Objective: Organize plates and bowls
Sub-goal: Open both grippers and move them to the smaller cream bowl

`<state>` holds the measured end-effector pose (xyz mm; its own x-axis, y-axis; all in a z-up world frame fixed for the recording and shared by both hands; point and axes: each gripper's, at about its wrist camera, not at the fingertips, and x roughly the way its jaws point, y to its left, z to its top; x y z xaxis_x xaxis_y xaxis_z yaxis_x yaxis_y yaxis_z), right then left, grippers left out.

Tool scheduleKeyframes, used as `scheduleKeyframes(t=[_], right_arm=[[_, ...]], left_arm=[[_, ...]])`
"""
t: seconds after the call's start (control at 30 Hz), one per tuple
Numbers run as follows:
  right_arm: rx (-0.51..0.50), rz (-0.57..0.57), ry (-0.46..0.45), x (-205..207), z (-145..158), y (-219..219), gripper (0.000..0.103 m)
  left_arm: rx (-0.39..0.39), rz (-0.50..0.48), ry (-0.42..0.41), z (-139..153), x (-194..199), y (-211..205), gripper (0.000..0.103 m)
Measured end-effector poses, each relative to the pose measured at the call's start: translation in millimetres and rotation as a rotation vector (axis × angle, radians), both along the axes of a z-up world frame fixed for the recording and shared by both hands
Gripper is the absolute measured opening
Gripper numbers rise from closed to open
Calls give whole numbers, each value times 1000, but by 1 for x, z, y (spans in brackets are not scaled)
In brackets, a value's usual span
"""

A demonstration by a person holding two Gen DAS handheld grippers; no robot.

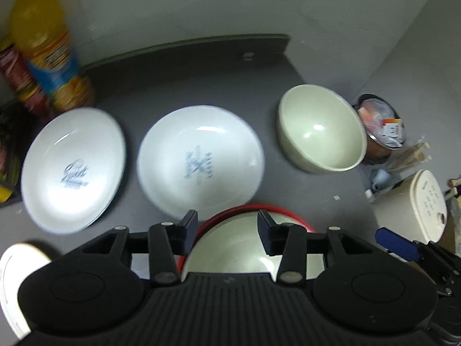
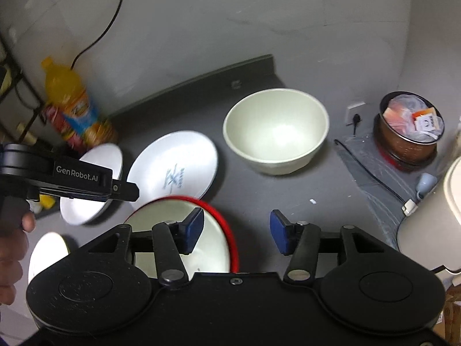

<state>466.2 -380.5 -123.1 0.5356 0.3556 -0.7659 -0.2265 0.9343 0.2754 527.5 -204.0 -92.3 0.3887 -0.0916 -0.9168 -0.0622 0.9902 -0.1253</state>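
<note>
Red-rimmed bowl [image 1: 239, 245] under your left gripper [image 1: 227, 227]; both grippers released, empty. Right gripper [image 2: 236, 230] close: collision, chipped rim risk.

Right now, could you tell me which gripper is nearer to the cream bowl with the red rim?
Left. The left gripper hangs open directly over the red-rimmed cream bowl, fingers straddling it. The right gripper sits off its right edge, only one finger overlapping the rim.
</note>
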Motion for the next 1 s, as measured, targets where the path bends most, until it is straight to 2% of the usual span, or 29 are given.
scheduleKeyframes(t=[0.43, 0.63, 0.7, 0.77, 0.87, 1.0], right_arm=[[-1, -53, -17, 14, -2, -24, 52], [9, -66, -16, 20, -6, -27, 52], [21, -82, -15, 25, -8, -30, 57], [26, -98, -31, 30, -8, -33, 70], [-4, -109, -39, 39, -11, -36, 72], [6, -125, -27, 51, -18, -43, 72]], left_arm=[[-10, -22, -21, 1, 24, -28, 46], [-9, 3, -15, -6, 36, -32, 47], [-2, 17, -9, -12, 41, -32, 52], [12, 35, -6, -18, 46, -33, 56], [7, 57, 0, -25, 54, -34, 58], [8, 67, -4, -29, 64, -40, 59]])
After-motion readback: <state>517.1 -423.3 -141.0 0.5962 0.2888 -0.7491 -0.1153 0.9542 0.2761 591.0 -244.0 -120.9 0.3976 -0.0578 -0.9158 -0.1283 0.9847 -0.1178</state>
